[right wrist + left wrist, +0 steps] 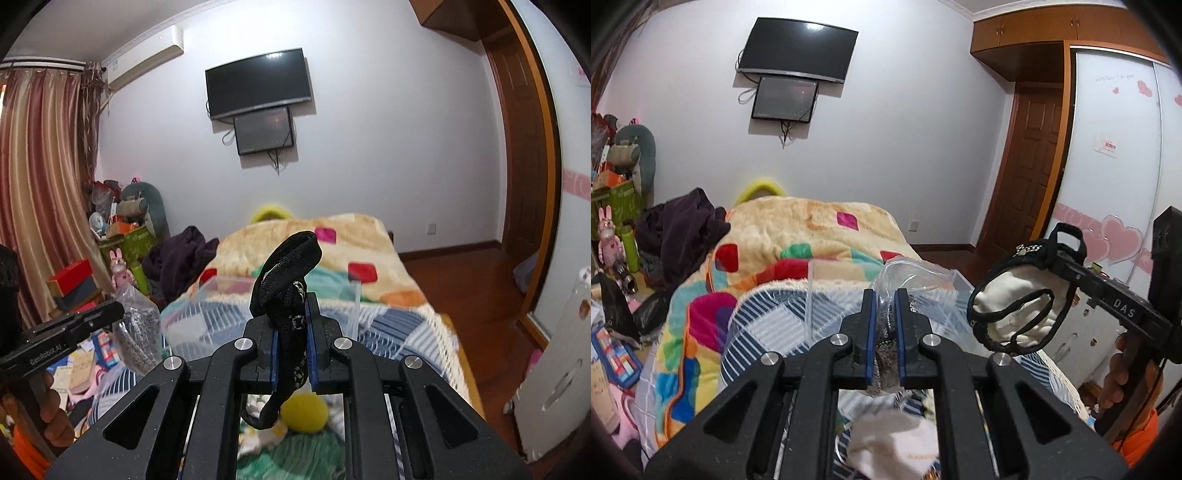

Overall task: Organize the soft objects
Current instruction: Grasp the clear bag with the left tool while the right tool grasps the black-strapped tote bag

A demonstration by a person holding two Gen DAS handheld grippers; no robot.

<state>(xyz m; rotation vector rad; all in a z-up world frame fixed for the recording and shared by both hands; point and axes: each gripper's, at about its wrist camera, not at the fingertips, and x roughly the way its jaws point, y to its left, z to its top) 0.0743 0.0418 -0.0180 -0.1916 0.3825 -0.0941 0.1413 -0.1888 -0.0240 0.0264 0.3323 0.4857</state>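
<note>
My left gripper [885,295] is shut on a clear plastic bag [916,275] that holds a grey patterned cloth [886,363]; the bag also shows in the right wrist view [138,332] at the left. My right gripper [292,301] is shut on a black and white garment [286,280] with black straps; in the left wrist view the garment [1012,310] hangs from the right gripper at the right, above the bed. A clear plastic box [258,325] sits on the bed ahead of both grippers.
The bed carries a colourful fleece blanket [798,236] and a blue striped quilt [768,325]. A dark purple cloth [683,229] lies at its left. A yellow ball [304,411] and white cloths lie below the grippers. Cluttered boxes stand left, a wardrobe [1115,155] right.
</note>
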